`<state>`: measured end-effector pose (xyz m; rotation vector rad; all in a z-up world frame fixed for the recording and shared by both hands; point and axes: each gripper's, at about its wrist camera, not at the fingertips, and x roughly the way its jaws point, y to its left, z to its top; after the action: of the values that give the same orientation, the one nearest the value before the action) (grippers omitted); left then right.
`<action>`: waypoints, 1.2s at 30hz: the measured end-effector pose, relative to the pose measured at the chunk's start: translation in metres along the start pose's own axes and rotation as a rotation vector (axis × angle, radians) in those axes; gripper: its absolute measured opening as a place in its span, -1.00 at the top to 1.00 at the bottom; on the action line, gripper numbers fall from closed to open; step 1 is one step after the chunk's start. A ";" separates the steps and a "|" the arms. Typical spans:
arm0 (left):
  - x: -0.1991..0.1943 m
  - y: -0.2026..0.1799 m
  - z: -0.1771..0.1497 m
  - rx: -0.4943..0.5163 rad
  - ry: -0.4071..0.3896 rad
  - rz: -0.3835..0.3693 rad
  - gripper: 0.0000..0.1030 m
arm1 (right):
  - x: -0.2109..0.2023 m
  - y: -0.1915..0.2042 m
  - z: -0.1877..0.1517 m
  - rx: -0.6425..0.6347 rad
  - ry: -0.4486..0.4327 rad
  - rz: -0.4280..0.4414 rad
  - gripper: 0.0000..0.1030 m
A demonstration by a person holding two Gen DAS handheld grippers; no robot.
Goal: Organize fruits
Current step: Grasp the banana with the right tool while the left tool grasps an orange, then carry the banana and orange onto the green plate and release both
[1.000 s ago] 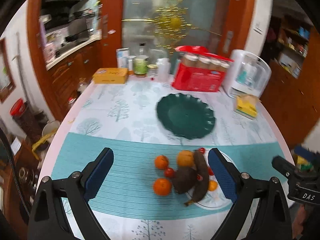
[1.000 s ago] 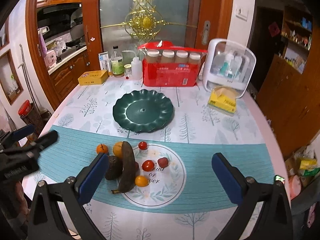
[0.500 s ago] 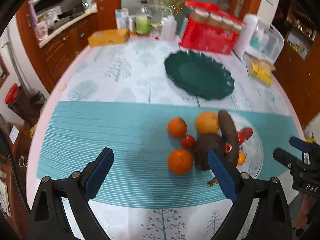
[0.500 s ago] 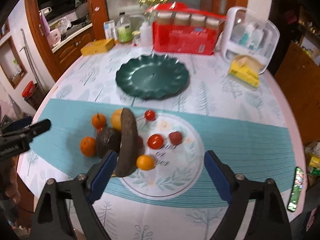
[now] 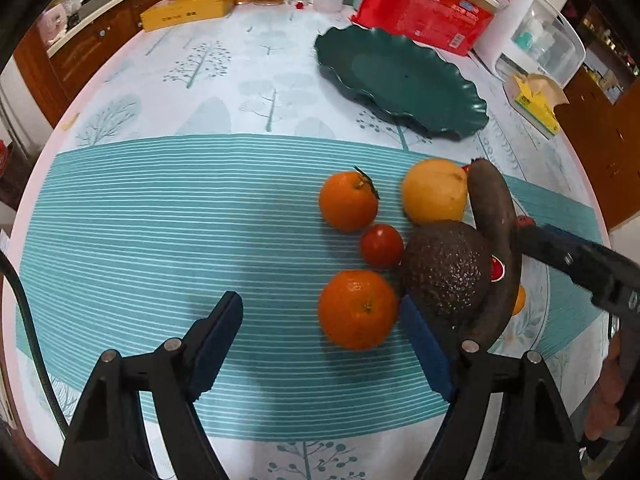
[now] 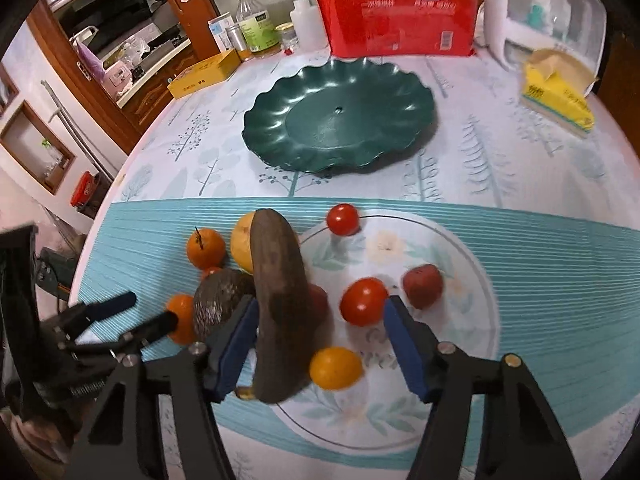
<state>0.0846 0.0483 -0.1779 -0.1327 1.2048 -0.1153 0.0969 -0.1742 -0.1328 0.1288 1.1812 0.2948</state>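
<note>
Fruit lies on the teal striped mat (image 5: pixel 160 240). In the left wrist view there are two oranges (image 5: pixel 357 309) (image 5: pixel 347 199), a small tomato (image 5: pixel 381 245), a yellow citrus (image 5: pixel 434 191), a dark avocado (image 5: pixel 447 272) and a brown overripe banana (image 5: pixel 496 248). My left gripper (image 5: pixel 320 344) is open, low over the mat, with the near orange between its fingers. My right gripper (image 6: pixel 318 340) is open over the banana (image 6: pixel 280 304), a yellow fruit (image 6: pixel 335 368) and a red tomato (image 6: pixel 363 301). An empty dark green scalloped plate (image 6: pixel 340 120) sits beyond.
A red package (image 6: pixel 400 16) with jars, a white container (image 6: pixel 548 12), a yellow tissue pack (image 6: pixel 560 96), bottles (image 6: pixel 256 24) and a yellow box (image 6: pixel 204 74) line the table's far side. More tomatoes (image 6: pixel 342 219) (image 6: pixel 422 285) lie on the floral placemat circle (image 6: pixel 460 320).
Both grippers have come down and forward toward the fruit pile. The fruit now fills the lower middle of both views. Nothing has been taken hold of.
</note>
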 end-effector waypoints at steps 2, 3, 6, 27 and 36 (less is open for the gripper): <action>0.003 -0.004 0.000 0.012 0.010 -0.010 -0.35 | 0.007 0.000 0.004 0.008 0.011 0.016 -0.24; 0.005 -0.006 0.001 0.020 0.018 -0.015 -0.30 | 0.011 0.000 0.006 0.010 0.019 0.026 -0.24; 0.007 -0.009 0.002 0.034 0.017 -0.025 -0.27 | 0.020 0.002 0.009 0.004 0.038 0.047 -0.16; 0.015 -0.008 -0.006 0.056 0.069 -0.118 0.15 | 0.015 0.016 0.004 -0.063 0.013 0.068 0.37; -0.007 -0.017 -0.009 0.123 -0.017 -0.055 0.24 | -0.003 0.028 -0.003 -0.107 -0.015 0.046 0.38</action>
<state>0.0730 0.0328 -0.1718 -0.0588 1.1739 -0.2359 0.0884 -0.1484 -0.1241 0.0644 1.1462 0.3957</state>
